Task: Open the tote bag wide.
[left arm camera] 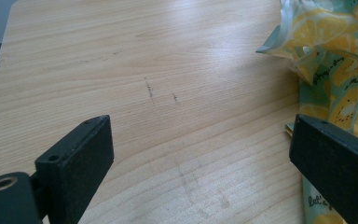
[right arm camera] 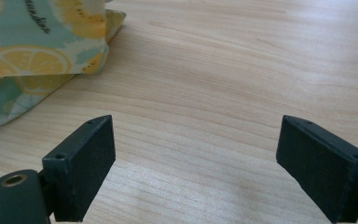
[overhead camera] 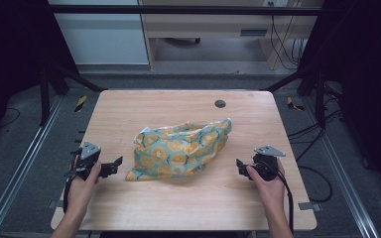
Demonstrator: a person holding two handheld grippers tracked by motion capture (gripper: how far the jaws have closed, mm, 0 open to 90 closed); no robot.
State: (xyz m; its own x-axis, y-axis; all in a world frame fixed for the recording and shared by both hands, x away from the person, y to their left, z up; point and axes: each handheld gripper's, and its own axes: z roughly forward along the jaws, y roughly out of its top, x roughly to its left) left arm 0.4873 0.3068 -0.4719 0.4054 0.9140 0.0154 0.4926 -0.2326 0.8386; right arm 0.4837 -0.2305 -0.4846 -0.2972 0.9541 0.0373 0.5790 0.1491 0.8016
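Near the middle of the light wooden table [overhead camera: 188, 198], a crumpled teal cloth printed with yellow lemon slices [overhead camera: 181, 147] lies in a loose heap, its higher, bunched end toward the far right and a flatter corner reaching toward the near left. Small dark lettering shows on the fabric in the left gripper view, too small to read. Just beside that near-left corner, the left gripper [overhead camera: 114, 166] points at the cloth from the left, held low over the table in the person's left hand [overhead camera: 83, 186]; its two black jaws stand wide apart with nothing between them, and in the left gripper view the left gripper [left arm camera: 200, 163] frames bare wood marked with a few faint dark scuffs, while the cloth's edge [left arm camera: 328, 60] sits at the right, next to the right-hand jaw. On the other side, the right gripper [overhead camera: 240, 166], held in the right hand [overhead camera: 268, 186], faces the cloth from the right with a short stretch of table between them. In its own view the right gripper [right arm camera: 196, 158] is likewise spread wide and holding nothing, with the cloth [right arm camera: 32, 51] at the upper left. A small dark round hole [overhead camera: 220, 103] sits in the tabletop near the far edge, well apart from the cloth.
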